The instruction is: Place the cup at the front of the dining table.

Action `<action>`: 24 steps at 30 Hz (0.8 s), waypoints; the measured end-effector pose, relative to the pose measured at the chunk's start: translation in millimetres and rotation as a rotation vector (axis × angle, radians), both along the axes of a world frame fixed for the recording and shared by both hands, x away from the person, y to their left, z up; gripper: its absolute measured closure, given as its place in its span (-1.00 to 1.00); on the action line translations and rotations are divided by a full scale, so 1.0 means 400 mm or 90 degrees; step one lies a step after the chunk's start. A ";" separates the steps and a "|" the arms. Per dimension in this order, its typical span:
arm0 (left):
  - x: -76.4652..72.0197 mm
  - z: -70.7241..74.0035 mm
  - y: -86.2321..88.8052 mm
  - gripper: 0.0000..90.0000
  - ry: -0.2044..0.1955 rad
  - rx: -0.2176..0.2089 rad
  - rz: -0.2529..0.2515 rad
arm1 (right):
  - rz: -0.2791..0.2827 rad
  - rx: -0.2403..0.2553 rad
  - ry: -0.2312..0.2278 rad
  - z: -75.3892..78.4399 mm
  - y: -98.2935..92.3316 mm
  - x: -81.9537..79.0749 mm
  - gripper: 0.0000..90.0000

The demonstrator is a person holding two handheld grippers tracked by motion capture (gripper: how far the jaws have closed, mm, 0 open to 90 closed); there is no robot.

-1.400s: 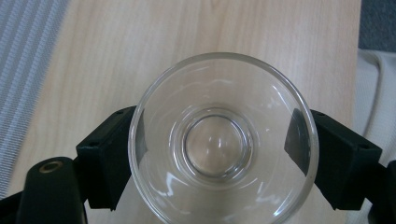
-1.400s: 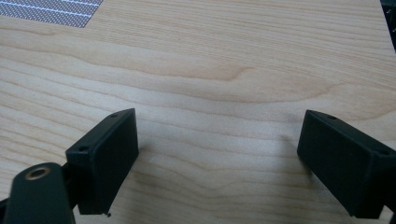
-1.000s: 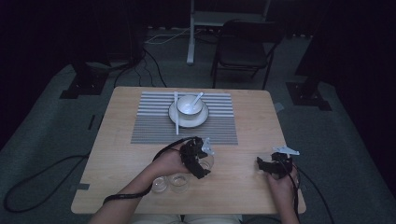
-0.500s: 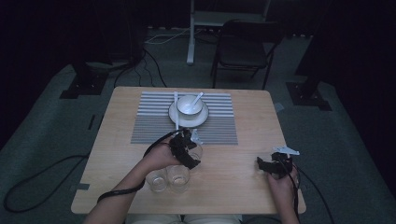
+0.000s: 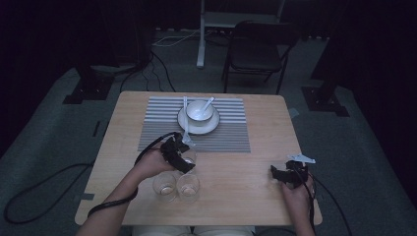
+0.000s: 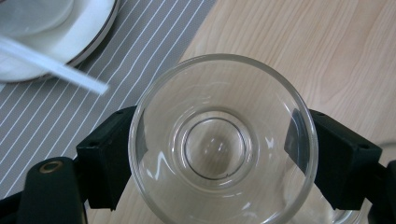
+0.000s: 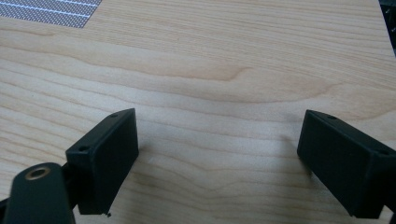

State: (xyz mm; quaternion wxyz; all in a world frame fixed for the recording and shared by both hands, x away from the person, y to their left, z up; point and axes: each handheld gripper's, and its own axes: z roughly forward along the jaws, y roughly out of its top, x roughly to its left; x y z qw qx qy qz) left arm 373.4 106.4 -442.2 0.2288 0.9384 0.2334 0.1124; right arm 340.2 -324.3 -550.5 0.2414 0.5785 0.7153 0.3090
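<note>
Since a second ago, the left gripper [image 5: 178,156] has carried its clear, round drinking glass [image 6: 223,140] away from the near edge of the pale wooden surface [image 5: 255,167] toward the grey striped placemat [image 5: 231,135], leaving the two other clear glasses [image 5: 176,187] standing side by side closer to the person; the right gripper [image 5: 282,174] has kept its place. In the left gripper view the jaws pinch the held glass from both sides, the black pads pressed against its wall just below the rim, and the camera looks straight down into its empty bowl. That glass now sits at the placemat's near edge, partly over the stripes and partly over bare wood; whether its base touches down cannot be told. On the placemat stands a white plate with a dark rim [image 5: 184,123], bearing a white bowl [image 5: 199,110] with a white spoon [image 5: 209,102] leaning in it, and a white straw-like stick [image 6: 51,70] runs from the plate toward the held glass. Well to the right of the placemat, the right gripper rests low over bare wood, its jaws spread wide with nothing between them.
</note>
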 end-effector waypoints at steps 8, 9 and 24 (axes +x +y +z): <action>0.013 0.000 0.074 -0.60 0.001 0.002 0.044 | 0.000 0.000 0.000 0.000 0.000 0.000 -0.74; 0.016 0.000 0.082 -0.60 0.001 0.004 0.045 | 0.000 0.000 0.000 0.000 0.000 0.000 -0.74; 0.079 -0.005 0.153 -0.60 -0.019 -0.014 0.147 | -0.001 0.000 0.000 0.000 0.000 0.000 -0.74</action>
